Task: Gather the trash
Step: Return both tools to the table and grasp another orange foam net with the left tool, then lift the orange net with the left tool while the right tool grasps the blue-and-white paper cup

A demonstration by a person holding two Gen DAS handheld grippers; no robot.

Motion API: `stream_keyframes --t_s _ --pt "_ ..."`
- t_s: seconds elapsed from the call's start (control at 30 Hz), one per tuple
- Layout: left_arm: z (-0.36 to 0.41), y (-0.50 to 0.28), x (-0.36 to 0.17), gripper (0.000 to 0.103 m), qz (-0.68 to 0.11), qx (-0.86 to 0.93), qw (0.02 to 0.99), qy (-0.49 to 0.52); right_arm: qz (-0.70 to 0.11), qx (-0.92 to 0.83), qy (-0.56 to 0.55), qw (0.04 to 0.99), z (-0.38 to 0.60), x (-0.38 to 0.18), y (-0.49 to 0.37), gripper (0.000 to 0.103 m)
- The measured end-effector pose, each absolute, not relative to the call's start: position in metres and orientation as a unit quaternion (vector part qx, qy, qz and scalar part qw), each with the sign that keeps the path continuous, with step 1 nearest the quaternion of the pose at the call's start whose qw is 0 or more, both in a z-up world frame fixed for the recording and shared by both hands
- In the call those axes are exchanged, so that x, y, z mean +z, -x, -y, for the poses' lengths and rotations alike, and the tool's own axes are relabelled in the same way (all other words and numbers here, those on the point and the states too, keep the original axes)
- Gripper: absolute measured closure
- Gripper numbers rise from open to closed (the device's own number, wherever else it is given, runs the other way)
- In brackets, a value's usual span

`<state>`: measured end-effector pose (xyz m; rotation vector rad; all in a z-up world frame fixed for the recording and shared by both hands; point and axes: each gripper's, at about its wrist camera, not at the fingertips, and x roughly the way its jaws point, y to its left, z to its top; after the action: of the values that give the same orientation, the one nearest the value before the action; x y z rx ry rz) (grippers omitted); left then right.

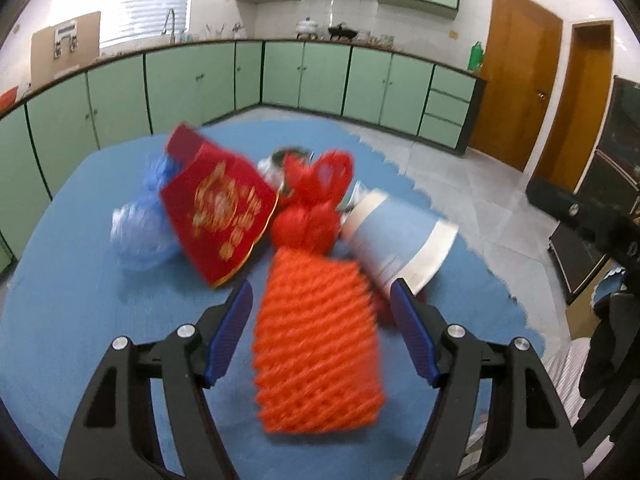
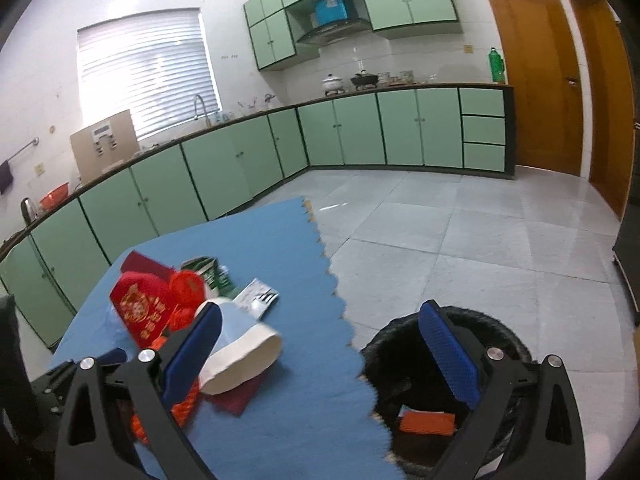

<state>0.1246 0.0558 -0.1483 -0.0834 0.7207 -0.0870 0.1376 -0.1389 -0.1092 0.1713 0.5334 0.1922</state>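
Trash lies in a pile on a blue mat (image 1: 80, 320). My left gripper (image 1: 322, 292) hangs open low over the pile. An orange foam net (image 1: 316, 344) lies between its blue pads, which do not touch it. Beyond it lie a red mesh bundle (image 1: 316, 200), a red packet with gold print (image 1: 218, 204), a crumpled blue plastic bag (image 1: 140, 236) and a blue-and-white paper cup (image 1: 396, 236) on its side. My right gripper (image 2: 320, 312) is open and holds nothing. It spans the mat's edge, with its right finger above a black trash bin (image 2: 512, 340) that holds an orange piece (image 2: 426, 424).
The bin stands on the grey tiled floor (image 2: 460, 232) just off the mat's jagged right edge. Green kitchen cabinets (image 2: 224, 168) run along the left and the back. Wooden doors (image 2: 536, 80) are at the far right. Black furniture (image 1: 592, 216) stands right of the mat.
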Motion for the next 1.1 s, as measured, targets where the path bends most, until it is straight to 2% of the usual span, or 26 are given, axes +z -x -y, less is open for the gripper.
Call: stream_keyframes --t_s 0.4,0.47,0.77,1.1 --pt "-0.07 -0.133 -0.179 0.031 -0.388 -0.048 0.918 0.07 -0.284 0.108 -0.071 0.95 0.124 -0.136 -0.136 0.006" --pt "-0.068 -0.131 -0.179 0.046 -0.386 -0.059 0.918 0.073 -0.287 0.112 -0.07 0.949 0.121 -0.138 -0.137 0.006" --pt "-0.054 -0.122 -0.162 0.077 -0.363 -0.063 0.927 0.075 -0.287 0.147 -0.054 0.945 0.11 -0.136 -0.142 0.006" --pt "-0.062 -0.111 -0.122 0.079 -0.295 -0.025 0.952 0.081 -0.304 0.19 -0.028 0.933 0.086 -0.14 -0.161 0.006"
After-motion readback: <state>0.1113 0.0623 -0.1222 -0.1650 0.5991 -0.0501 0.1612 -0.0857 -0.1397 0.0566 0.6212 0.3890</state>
